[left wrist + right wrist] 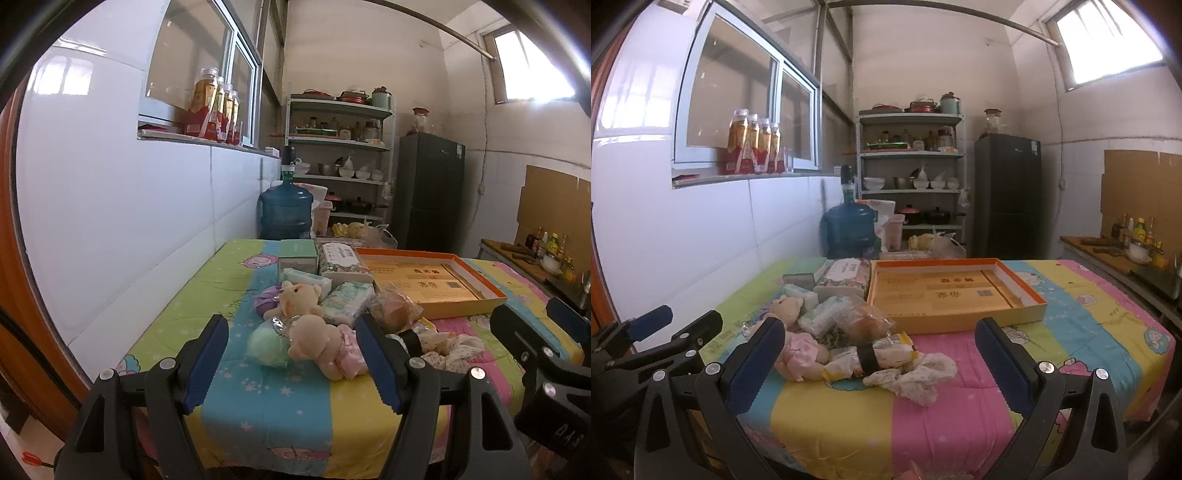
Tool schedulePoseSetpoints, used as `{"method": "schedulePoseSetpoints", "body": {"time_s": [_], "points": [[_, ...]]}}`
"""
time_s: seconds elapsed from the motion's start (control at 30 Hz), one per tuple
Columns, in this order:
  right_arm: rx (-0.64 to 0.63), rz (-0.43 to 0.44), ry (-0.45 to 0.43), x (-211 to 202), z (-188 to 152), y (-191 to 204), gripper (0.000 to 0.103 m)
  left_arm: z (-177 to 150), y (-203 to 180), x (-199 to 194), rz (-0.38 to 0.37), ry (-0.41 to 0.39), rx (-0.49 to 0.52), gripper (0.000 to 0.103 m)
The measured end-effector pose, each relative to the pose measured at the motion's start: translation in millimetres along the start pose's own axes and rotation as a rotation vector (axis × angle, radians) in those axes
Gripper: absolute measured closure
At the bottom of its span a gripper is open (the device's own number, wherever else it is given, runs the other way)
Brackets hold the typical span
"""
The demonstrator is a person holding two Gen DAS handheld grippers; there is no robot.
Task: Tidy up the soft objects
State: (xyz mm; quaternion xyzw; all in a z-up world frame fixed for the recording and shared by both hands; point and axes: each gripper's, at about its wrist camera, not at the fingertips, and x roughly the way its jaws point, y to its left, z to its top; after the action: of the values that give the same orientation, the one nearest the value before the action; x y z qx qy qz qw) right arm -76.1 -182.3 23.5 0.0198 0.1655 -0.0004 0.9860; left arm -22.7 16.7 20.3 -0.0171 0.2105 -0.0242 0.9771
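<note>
The quilt (923, 424) wore stripes of green, blue, yellow and pink, sprinkled with stars and cartoon figures. The tray (1027, 306) was orange-rimmed; the beige bear (325, 343) wore pink, beside a mint-green ball (264, 345).

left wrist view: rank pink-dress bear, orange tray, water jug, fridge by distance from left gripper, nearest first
1. Pink-dress bear: lying between the open fingers of the left gripper.
2. Orange tray: mid-table, right.
3. Water jug: beyond the table's far edge, by the wall.
4. Fridge: back of the room, right.

Left gripper (295, 363) and right gripper (881, 363) seemingly hover, fingers apart.
</note>
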Motion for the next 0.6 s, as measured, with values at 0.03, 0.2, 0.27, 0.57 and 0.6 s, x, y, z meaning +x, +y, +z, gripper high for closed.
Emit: {"method": "schedulePoseSetpoints", "body": {"time_s": [0.03,0.2,0.27,0.57,0.6], "points": [[0.002,0.000,0.000,0.1,0.2,-0.8,0.000,0.2,-0.4,-0.1,-0.004,-0.001,0.001,0.031],[0.015,0.004,0.008,4.8,-0.2,-3.4,0.000,-0.6,0.9,-1.0,-0.003,-0.007,0.003,0.031],[0.015,0.010,0.013,6.3,-1.1,-3.1,0.000,-1.2,1.4,-0.8,-0.007,-0.004,-0.005,0.031],[0.006,0.008,0.019,6.0,-7.6,-8.2,0.000,-1.9,21.8,3.7,-0.021,0.007,-0.083,0.031],[0.006,0.004,0.018,6.9,-8.3,-9.4,0.000,-2.1,23.2,3.9,-0.015,0.001,-0.085,0.031]]}}
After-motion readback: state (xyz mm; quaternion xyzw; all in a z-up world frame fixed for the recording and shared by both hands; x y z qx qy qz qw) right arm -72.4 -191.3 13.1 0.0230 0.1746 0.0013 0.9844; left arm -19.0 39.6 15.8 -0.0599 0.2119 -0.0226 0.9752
